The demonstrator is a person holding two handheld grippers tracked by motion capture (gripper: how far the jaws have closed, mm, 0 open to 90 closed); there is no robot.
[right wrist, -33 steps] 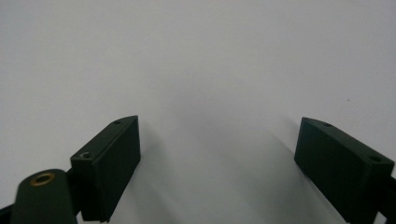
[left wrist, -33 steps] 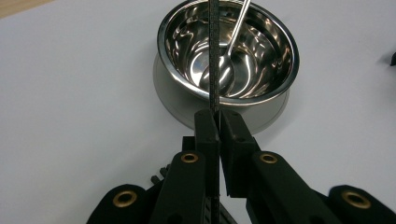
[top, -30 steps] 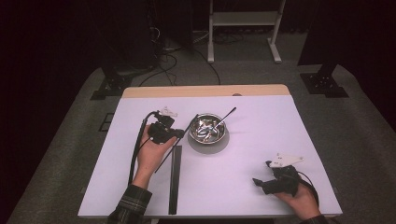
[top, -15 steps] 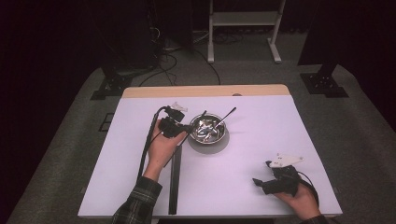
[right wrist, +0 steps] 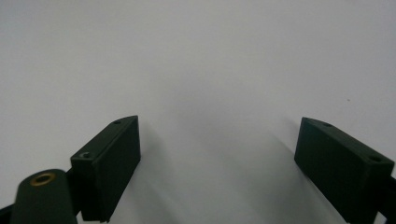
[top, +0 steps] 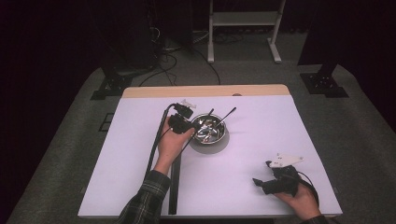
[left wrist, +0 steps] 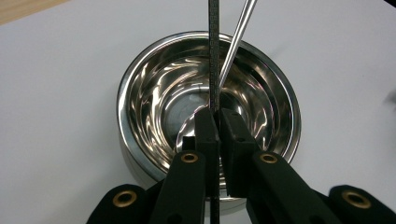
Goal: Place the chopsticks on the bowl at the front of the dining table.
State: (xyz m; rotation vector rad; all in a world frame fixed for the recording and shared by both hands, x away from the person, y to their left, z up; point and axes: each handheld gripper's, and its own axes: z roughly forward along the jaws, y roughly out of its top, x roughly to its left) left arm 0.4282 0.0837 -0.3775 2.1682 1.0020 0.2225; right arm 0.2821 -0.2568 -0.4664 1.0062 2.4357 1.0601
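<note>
Left gripper (left wrist: 214, 122), now over round steel bowl (left wrist: 140, 112)

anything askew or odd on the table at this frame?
Nothing spilled or damaged. One oddity: the left gripper is shut on a thin dark rod held upright over the steel bowl, crossing a utensil handle leaning on the rim. The right gripper is open over bare table.

High view looks down across the table (top: 140, 154); both claw views sit close above it.

no readable text, thin held strip's (left wrist: 214, 51) marks perhaps a scale, illegible
</note>
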